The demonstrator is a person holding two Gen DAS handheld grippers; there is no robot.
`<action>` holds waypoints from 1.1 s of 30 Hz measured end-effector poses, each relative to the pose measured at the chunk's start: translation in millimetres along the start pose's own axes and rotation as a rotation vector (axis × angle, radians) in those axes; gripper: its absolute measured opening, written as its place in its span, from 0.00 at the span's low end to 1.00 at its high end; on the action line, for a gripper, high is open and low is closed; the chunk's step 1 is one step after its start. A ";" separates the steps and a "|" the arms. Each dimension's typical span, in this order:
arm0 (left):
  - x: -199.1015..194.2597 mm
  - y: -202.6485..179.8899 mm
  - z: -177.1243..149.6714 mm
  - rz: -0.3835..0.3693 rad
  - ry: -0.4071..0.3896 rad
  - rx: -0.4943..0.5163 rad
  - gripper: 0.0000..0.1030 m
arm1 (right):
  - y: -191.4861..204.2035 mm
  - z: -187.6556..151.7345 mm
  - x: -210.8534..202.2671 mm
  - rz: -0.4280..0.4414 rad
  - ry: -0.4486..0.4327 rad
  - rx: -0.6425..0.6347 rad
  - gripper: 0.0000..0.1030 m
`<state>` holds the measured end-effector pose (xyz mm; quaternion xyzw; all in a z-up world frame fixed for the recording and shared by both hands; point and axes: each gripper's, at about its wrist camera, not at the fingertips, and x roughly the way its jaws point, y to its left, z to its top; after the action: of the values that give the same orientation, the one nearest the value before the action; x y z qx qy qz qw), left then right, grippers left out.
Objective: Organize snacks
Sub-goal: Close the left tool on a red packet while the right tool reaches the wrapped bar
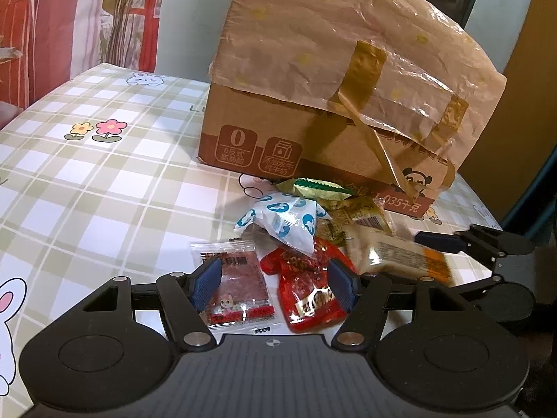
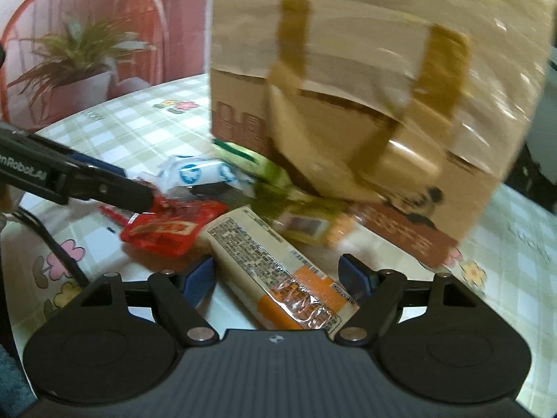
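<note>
A pile of snack packets lies on the checked tablecloth in front of a cardboard box (image 1: 334, 80). My left gripper (image 1: 275, 284) is open low over a clear jerky packet (image 1: 240, 292) and a red packet (image 1: 306, 292), its fingers straddling them. A blue-and-white packet (image 1: 285, 224) and green packets (image 1: 316, 188) lie beyond. My right gripper (image 2: 282, 278) is open around a long beige and orange bar packet (image 2: 278, 268), which also shows blurred in the left wrist view (image 1: 403, 257). The red packet (image 2: 167, 230) lies to its left.
The box (image 2: 365, 80) is draped in crinkled plastic with brown tape strips and stands close behind the pile. The tablecloth (image 1: 97, 174) stretches to the left. A curtain and a plant print are in the background. The right gripper shows at the right edge of the left wrist view (image 1: 487, 244).
</note>
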<state>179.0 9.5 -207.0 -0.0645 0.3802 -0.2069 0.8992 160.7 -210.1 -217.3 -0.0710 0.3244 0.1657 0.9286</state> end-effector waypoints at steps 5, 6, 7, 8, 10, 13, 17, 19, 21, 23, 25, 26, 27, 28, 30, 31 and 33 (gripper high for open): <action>-0.7 -0.8 -0.3 -0.004 -0.001 0.000 0.67 | -14.3 -4.5 -6.0 -0.055 0.018 0.064 0.77; -0.9 -1.0 -0.4 -0.006 -0.002 0.001 0.67 | -16.1 -5.0 -6.3 -0.076 0.026 0.073 0.77; -1.1 -1.1 -0.5 -0.006 -0.002 0.003 0.67 | -18.5 -5.6 -7.0 -0.084 0.030 0.083 0.77; -1.1 -1.5 -0.6 -0.005 -0.002 0.004 0.67 | -20.4 -5.7 -7.8 -0.081 0.030 0.093 0.77; -0.7 -1.8 -0.6 0.000 0.000 0.004 0.67 | -21.9 -5.1 -8.6 -0.093 0.035 0.101 0.77; -2.4 -1.4 -0.2 -0.001 -0.005 0.003 0.67 | -23.1 -6.3 -11.0 -0.121 0.042 0.096 0.77; -5.7 -6.1 1.0 -0.032 -0.017 0.019 0.67 | -28.3 -7.7 -14.2 -0.156 0.035 0.115 0.77; -5.0 -10.2 1.0 -0.050 -0.013 0.029 0.67 | -28.7 -8.0 -16.4 -0.160 0.023 0.120 0.77; -2.8 -15.7 0.3 -0.068 -0.004 0.044 0.67 | -28.6 -7.6 -18.8 -0.157 0.010 0.116 0.76; 0.4 -21.6 -0.2 -0.076 0.009 0.060 0.67 | -26.9 -6.4 -19.7 -0.149 0.005 0.109 0.76; 5.6 -26.7 0.1 -0.077 0.025 0.069 0.67 | -24.7 -5.6 -19.9 -0.141 0.002 0.103 0.76; 8.3 -28.4 0.0 -0.070 0.034 0.073 0.67 | -24.0 -5.3 -20.6 -0.137 -0.002 0.103 0.76; 12.3 -31.2 0.2 -0.053 0.041 0.077 0.68 | -23.1 -4.9 -20.4 -0.135 -0.005 0.103 0.76; 16.3 -33.9 0.6 -0.034 0.049 0.082 0.68 | -22.8 -4.7 -20.6 -0.135 -0.008 0.104 0.76; 23.1 -39.0 1.3 -0.003 0.067 0.087 0.68 | -23.6 -5.2 -21.7 -0.136 -0.009 0.108 0.76; 26.0 -41.6 1.1 0.000 0.072 0.091 0.68 | -24.0 -5.8 -22.0 -0.135 -0.009 0.109 0.76; 32.4 -46.4 0.4 -0.008 0.086 0.109 0.69 | -24.9 -7.0 -22.9 -0.135 -0.011 0.112 0.76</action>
<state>184.6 -46.2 -215.3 -0.0081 0.4064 -0.2336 0.8833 148.7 -241.0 -207.8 -0.0397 0.3226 0.0845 0.9419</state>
